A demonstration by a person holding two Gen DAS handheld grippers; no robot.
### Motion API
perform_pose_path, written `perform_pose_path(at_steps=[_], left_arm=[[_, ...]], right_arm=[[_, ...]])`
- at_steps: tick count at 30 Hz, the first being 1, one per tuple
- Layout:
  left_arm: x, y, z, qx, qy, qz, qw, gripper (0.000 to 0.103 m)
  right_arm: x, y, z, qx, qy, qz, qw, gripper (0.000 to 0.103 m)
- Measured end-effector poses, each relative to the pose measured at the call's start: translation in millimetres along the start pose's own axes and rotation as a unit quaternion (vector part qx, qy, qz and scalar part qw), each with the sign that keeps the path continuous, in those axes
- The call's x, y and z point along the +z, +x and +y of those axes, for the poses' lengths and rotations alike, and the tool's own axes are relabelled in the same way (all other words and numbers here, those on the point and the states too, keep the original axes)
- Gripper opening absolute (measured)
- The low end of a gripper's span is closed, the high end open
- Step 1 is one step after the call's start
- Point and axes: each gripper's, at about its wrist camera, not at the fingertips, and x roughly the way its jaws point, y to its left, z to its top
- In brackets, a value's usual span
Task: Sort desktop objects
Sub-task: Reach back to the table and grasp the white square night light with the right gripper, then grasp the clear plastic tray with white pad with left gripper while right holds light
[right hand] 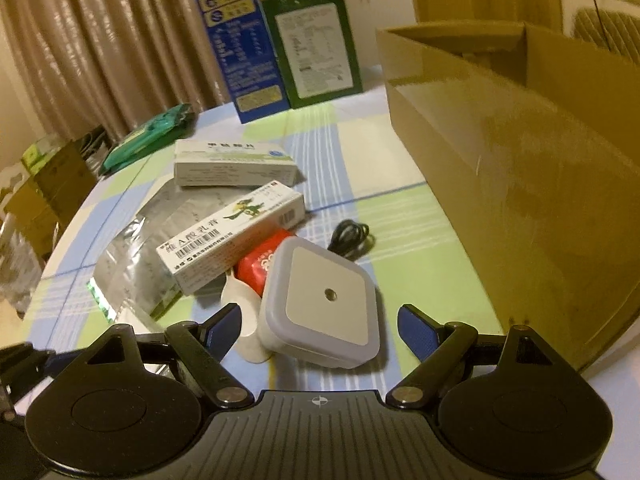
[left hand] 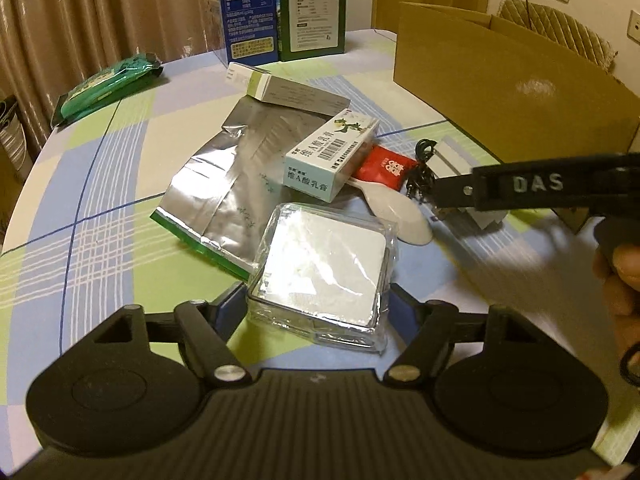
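My left gripper (left hand: 316,304) has its blue pads on both sides of a clear square plastic case (left hand: 324,272) with a white pad inside, at the table's near edge. My right gripper (right hand: 320,330) is open, its jaws either side of a grey square night-light plug (right hand: 324,304) without touching it. Its arm (left hand: 532,186) also crosses the left wrist view. Beyond lie a white spoon (left hand: 400,212), a red sachet (left hand: 384,168), a white ointment box (left hand: 332,156), a coiled black cable (right hand: 352,236), a silver foil bag (left hand: 224,184) and a second medicine box (right hand: 236,162).
An open cardboard box (right hand: 520,168) stands at the right. Blue (left hand: 248,8) and green (left hand: 312,8) cartons stand at the far edge. A green wipes pack (left hand: 108,84) lies far left. The round table (left hand: 100,240) has a checked cloth.
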Motion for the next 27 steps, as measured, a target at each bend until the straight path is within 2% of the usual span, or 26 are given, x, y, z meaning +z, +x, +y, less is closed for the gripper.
perform_pose_path(at_steps=[2, 4, 6, 13, 16, 20, 27], left_arm=[[-1, 1, -1, 0.005, 0.0, -0.003, 1.0, 0.078], [-2, 0, -1, 0.005, -0.001, -0.006, 1.0, 0.079], [-1, -1, 0, 0.003, -0.001, -0.012, 0.9999, 0.08], [3, 5, 0, -0.001, 0.0, -0.015, 0.9999, 0.08], [1, 6, 1, 0.0, -0.005, -0.009, 0.9999, 0.079], [-3, -2, -2, 0.005, -0.013, -0.005, 0.9999, 0.071], [-17, -21, -11, 0.003, -0.028, 0.009, 0.9996, 0.07]], right_arm=[[0, 2, -3, 0.003, 0.014, 0.003, 1.0, 0.083], [0, 4, -5, 0.006, 0.025, 0.005, 1.0, 0.078], [1, 6, -6, 0.005, 0.024, 0.007, 1.0, 0.062], [-2, 2, 2, 0.004, -0.02, 0.006, 1.0, 0.062], [-5, -9, 7, 0.0, -0.059, -0.001, 0.998, 0.062], [-14, -28, 13, -0.002, -0.126, -0.002, 0.992, 0.062], [-49, -60, 15, -0.034, -0.25, 0.006, 0.968, 0.062]])
